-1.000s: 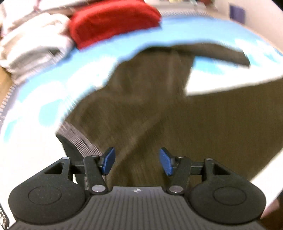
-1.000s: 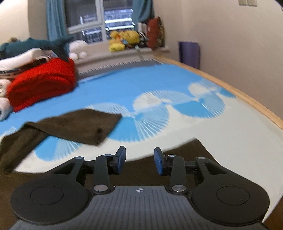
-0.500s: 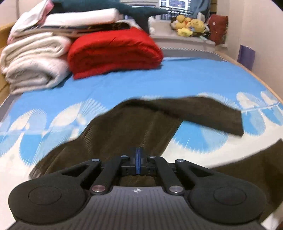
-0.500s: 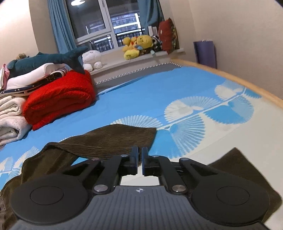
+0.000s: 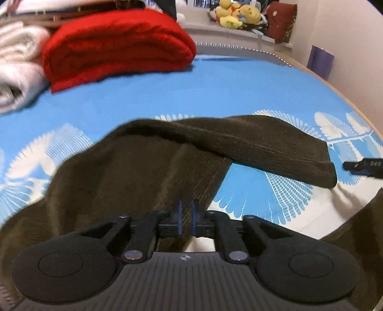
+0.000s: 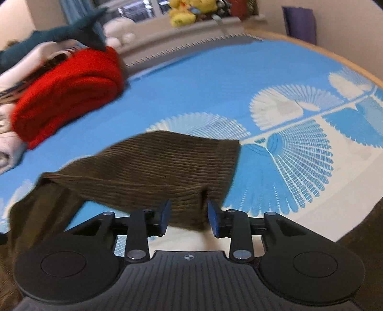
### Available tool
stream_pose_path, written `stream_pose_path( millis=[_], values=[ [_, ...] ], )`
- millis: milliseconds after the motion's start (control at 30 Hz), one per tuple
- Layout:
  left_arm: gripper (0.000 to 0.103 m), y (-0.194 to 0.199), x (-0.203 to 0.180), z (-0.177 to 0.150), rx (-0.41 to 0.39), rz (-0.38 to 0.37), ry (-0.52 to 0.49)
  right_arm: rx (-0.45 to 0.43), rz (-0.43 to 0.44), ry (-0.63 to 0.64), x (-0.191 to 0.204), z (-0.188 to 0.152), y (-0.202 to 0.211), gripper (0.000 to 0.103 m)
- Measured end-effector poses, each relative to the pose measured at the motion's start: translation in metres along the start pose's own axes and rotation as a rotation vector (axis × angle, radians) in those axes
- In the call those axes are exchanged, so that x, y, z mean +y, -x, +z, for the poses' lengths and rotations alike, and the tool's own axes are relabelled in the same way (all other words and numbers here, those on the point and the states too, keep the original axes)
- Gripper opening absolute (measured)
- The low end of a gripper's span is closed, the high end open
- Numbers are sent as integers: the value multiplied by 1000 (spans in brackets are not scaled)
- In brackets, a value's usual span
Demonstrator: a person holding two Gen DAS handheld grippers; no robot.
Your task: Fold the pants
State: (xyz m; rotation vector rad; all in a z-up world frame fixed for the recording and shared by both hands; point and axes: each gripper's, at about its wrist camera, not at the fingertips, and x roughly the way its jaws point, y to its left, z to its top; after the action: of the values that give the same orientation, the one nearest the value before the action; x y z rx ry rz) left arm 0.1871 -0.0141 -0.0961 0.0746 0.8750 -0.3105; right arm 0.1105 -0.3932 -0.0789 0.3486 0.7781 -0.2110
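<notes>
Dark brown corduroy pants (image 5: 143, 167) lie spread on the blue and white bed sheet (image 5: 215, 91). One leg (image 5: 263, 148) is folded over to the right. My left gripper (image 5: 186, 219) sits low over the pants, its blue pads a narrow gap apart, with nothing clearly between them. My right gripper (image 6: 189, 217) is open, and the cuff end of the folded leg (image 6: 167, 172) lies between its pads. The right gripper's tip shows at the right edge of the left wrist view (image 5: 363, 165).
A folded red blanket (image 5: 115, 45) and white folded bedding (image 5: 16, 69) are stacked at the far left of the bed. Plush toys (image 5: 239, 14) line the window sill. A wooden bed edge (image 6: 335, 57) and a purple object (image 6: 299, 21) run along the right wall.
Both grippers closed half a second ago. Now the right gripper has opened wide at the leg's cuff and the left has parted slightly. Both moved forward over the pants.
</notes>
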Motion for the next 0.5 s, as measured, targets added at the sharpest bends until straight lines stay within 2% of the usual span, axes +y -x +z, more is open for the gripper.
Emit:
stream_pose_path(
  millis=[67,100,200,267,300,400,433,467,500],
  values=[
    [28,-17,3,-2,18,-1,9,46,14,-24,-4,0,-19,39],
    [29,-25,3,-4,28,0,1,76,23,-18,-2,-1,-29,39],
    [38,-46,-1,-8,65,-2,-31,123,1,83,10,-8,-51,43],
    [53,-57,-4,-13,86,-11,-53,127,-22,168,18,-14,-57,43],
    [55,-60,-6,-15,95,-9,-68,126,-27,192,19,-15,-59,40],
    [54,-73,-11,-22,107,12,-113,116,-44,232,23,-17,-58,26],
    [48,-76,-11,-23,112,26,-123,112,-42,237,23,-16,-56,22],
    [33,-80,-11,-25,126,52,-135,100,-40,240,23,-14,-52,21],
    [27,-81,-11,-25,128,74,-145,83,-40,246,24,-12,-49,17]
  ],
)
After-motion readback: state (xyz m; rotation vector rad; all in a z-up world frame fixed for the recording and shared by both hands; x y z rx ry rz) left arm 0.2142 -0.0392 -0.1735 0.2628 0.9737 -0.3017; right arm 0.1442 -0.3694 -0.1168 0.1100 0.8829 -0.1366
